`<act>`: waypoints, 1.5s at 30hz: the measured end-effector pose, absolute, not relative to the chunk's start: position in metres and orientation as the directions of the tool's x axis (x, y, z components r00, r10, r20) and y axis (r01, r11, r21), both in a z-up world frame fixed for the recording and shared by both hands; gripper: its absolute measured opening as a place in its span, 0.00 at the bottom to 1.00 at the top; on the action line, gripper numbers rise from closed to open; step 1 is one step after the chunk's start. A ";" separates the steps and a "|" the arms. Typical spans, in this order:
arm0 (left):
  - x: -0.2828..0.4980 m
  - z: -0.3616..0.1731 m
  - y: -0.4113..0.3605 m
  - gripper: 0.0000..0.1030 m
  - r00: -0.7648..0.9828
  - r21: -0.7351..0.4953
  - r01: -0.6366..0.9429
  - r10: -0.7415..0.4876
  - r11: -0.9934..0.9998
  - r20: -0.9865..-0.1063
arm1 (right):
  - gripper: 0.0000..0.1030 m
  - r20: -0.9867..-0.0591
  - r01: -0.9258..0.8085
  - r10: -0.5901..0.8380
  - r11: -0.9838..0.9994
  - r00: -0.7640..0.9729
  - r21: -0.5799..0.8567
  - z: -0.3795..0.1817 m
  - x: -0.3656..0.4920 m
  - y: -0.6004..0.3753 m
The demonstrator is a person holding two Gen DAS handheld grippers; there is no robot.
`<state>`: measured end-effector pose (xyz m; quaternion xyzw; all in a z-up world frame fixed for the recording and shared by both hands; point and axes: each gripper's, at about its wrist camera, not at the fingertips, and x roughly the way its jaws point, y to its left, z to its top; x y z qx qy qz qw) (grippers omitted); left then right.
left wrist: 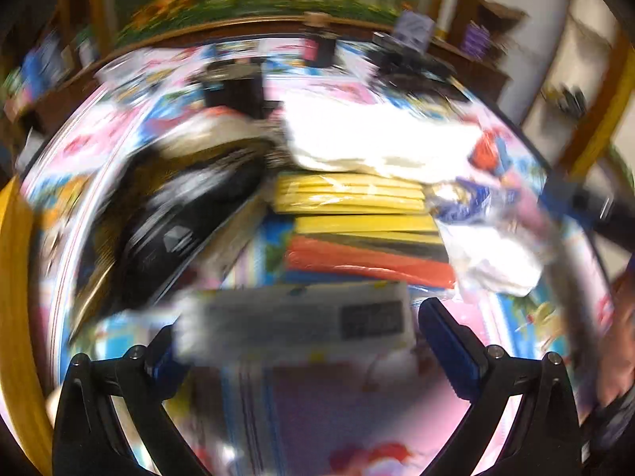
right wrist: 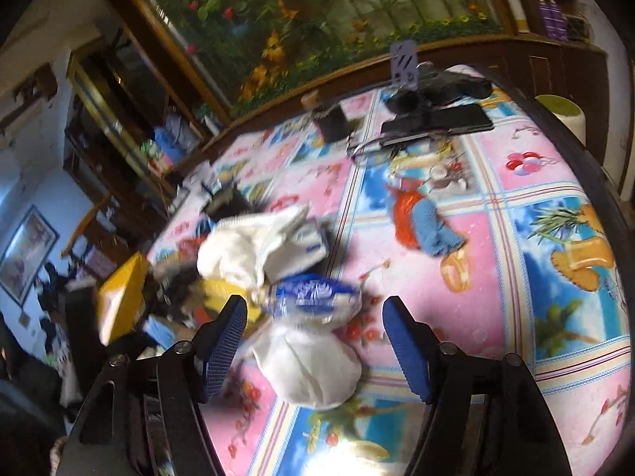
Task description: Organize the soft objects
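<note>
In the left wrist view my left gripper (left wrist: 297, 319) is open around a blurred grey-white packet (left wrist: 293, 325) with a dark label. The packet overlaps the left finger, and a small gap shows at the right pad (left wrist: 440, 333). Beyond it lie yellow packs (left wrist: 353, 192) and an orange pack (left wrist: 369, 258). My right gripper (right wrist: 313, 305) stands open over a knotted white plastic bag with blue print (right wrist: 309, 341). The bag rests on the table between the fingers with space on both sides. That same bag (left wrist: 496, 254) also shows at the right of the left wrist view.
A bright patterned tablecloth (right wrist: 516, 206) covers the table. A white cloth bundle (right wrist: 254, 246) and dark clutter (left wrist: 178, 218) lie at the left. A black cup (right wrist: 333, 123) and a flat black device (right wrist: 436, 123) sit at the far side. A yellow object (right wrist: 119, 297) stands by the left edge.
</note>
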<state>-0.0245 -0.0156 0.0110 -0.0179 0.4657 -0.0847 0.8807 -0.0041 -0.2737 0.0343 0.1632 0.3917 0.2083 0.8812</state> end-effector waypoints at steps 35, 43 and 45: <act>-0.226 0.089 0.181 1.00 0.803 -0.189 -0.288 0.129 0.939 -0.583 | 0.19 -0.507 -0.682 0.712 0.672 0.486 0.289 0.100 -0.099 -0.119; -0.187 0.106 0.235 0.96 0.728 -0.100 -0.346 0.200 0.933 -0.656 | 0.19 -0.573 -0.775 0.734 0.581 0.364 0.251 0.122 -0.078 0.018; -0.175 0.110 0.253 0.96 0.712 -0.113 -0.345 0.182 0.932 -0.678 | 0.19 -0.586 -0.776 0.727 0.580 0.356 0.247 0.123 -0.064 0.048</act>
